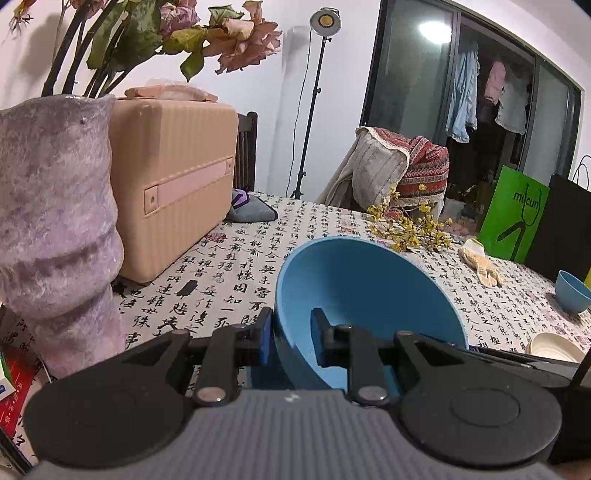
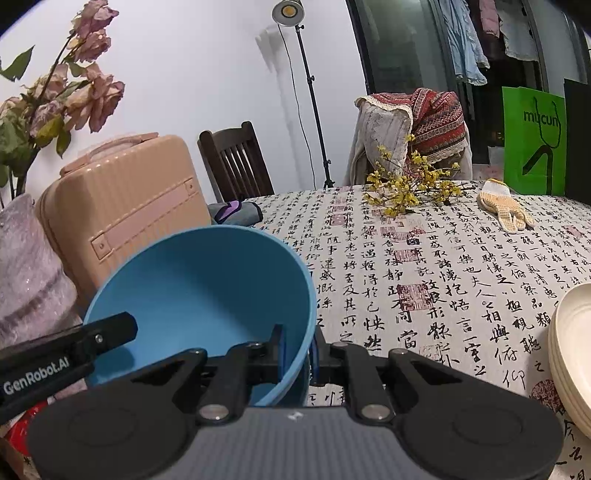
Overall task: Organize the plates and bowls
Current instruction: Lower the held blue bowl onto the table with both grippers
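Both the left gripper (image 1: pixel 291 334) and right gripper (image 2: pixel 297 350) clamp their fingers on opposite rims of the big blue bowl (image 2: pixel 199 295), keeping it tilted above the counter (image 2: pixel 443 280) for carrying.

Two blue bowls are showing: a large blue bowl (image 1: pixel 354 280) at the lower centre of the left wrist view and a small blue bowl (image 1: pixel 572 291) at that view's right edge. One stack of cream plates (image 2: pixel 569 354) is sitting at the right edge of the right wrist view; how many plates are making it up cannot be told. One pink suitcase (image 2: pixel 122 206), one purple vase (image 1: pixel 55 221), one knitted glove (image 2: pixel 502 206), one green bag (image 2: pixel 533 140), one lamp stand (image 2: pixel 291 14) and two chairs are also appearing, a bare wooden chair (image 2: pixel 236 162) and a cloth-draped chair (image 2: pixel 410 129).
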Demonstrator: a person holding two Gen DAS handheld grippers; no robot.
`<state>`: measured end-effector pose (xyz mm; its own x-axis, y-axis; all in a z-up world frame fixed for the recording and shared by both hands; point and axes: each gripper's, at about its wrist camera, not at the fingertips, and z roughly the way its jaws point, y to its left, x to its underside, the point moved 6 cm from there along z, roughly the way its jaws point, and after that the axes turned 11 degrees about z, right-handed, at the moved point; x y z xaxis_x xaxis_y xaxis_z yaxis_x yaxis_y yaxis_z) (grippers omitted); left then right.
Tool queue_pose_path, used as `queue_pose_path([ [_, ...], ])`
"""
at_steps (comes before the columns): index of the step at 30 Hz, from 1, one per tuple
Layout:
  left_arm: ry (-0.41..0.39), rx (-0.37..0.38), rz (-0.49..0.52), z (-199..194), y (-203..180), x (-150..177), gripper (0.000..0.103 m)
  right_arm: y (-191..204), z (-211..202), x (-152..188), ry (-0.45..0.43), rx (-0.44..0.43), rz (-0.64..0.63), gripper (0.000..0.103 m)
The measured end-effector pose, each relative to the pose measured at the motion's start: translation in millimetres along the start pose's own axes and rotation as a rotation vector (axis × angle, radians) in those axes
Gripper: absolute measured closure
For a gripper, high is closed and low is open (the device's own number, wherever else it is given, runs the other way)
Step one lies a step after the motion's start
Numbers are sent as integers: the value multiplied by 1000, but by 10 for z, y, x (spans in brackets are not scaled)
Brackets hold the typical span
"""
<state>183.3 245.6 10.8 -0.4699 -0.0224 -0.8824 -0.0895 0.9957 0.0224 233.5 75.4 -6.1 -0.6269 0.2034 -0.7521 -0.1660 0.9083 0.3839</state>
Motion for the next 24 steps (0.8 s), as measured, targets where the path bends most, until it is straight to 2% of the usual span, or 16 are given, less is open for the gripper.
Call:
queue_pose_path([
  [24,56,-1,41,77,1,72,81,73,5,124,-2,59,-77,89],
])
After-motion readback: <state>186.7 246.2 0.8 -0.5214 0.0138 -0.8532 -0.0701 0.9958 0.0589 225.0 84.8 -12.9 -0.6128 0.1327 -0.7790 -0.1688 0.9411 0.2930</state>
